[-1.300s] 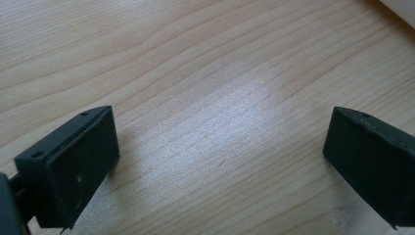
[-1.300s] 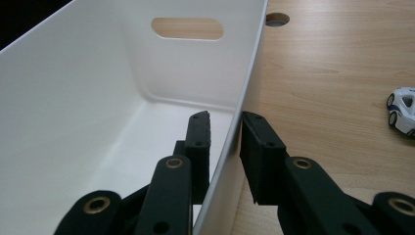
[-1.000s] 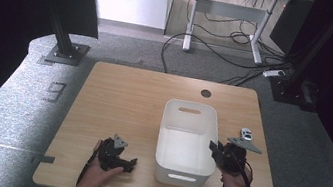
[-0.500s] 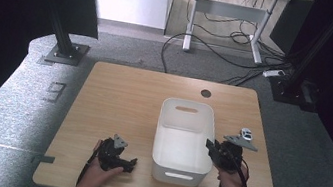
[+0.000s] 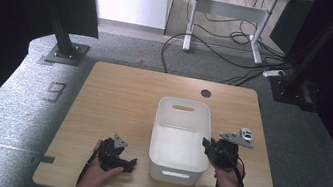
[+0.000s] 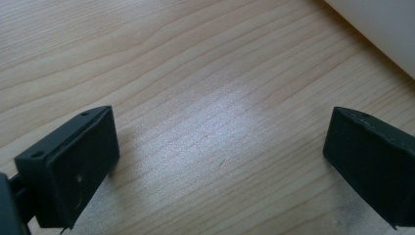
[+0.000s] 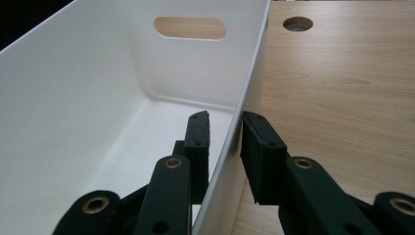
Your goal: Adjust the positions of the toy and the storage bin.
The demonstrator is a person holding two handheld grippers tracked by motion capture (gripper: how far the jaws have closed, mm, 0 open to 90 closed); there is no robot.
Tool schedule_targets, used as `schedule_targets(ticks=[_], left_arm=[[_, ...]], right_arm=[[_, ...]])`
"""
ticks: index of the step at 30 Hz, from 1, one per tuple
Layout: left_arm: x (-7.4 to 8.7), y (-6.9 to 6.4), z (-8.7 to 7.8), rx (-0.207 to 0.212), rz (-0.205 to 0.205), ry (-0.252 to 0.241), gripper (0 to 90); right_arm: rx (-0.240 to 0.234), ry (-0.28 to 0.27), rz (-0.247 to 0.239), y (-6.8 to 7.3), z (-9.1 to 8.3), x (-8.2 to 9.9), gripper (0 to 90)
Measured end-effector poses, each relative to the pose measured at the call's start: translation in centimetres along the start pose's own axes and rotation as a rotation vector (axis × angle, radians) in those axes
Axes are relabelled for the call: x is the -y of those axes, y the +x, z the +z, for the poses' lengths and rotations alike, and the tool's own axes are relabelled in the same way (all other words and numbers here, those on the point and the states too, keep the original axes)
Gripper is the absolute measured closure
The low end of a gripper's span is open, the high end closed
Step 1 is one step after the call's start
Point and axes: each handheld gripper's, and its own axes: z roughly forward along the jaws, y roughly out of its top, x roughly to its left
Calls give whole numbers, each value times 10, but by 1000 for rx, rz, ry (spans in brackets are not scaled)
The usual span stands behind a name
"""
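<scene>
White bin is gripped at its right wall by the right gripper: one jaw inside, one outside, pads clenched on the thin rim, probably so the bin can be dragged or steadied. Left gripper is rested low on the table, jaws spread wide, nothing between them; the bin wall is seen just beyond its far jaw. No brand, label or writing can be read.

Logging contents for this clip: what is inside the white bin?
The white bin holds nothing but one jaw of the right hand-held gripper, clamped on its side wall. The near wall hides the near floor strip.
</scene>
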Motion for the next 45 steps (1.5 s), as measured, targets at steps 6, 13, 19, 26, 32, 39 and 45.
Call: schedule_targets(ticks=[6, 13, 19, 26, 32, 39, 45], left_arm=[[0, 0, 0, 0, 0, 0, 0], [0, 0, 0, 0, 0, 0, 0], [0, 0, 0, 0, 0, 0, 0], [0, 0, 0, 0, 1, 0, 0], [0, 0, 0, 0, 1, 0, 0], [0, 0, 0, 0, 1, 1, 0], [0, 0, 0, 0, 1, 1, 0]], right_arm=[[-3, 3, 1, 3, 2, -1, 725], [-7, 3, 1, 6, 4, -1, 723], [-9, 3, 3, 7, 4, -1, 722], [-13, 4, 3, 8, 5, -2, 716], [-18, -1, -2, 7, 6, -1, 696], [-31, -46, -31, 4, -1, -1, 591], [-100, -116, -57, -8, -21, -2, 471]])
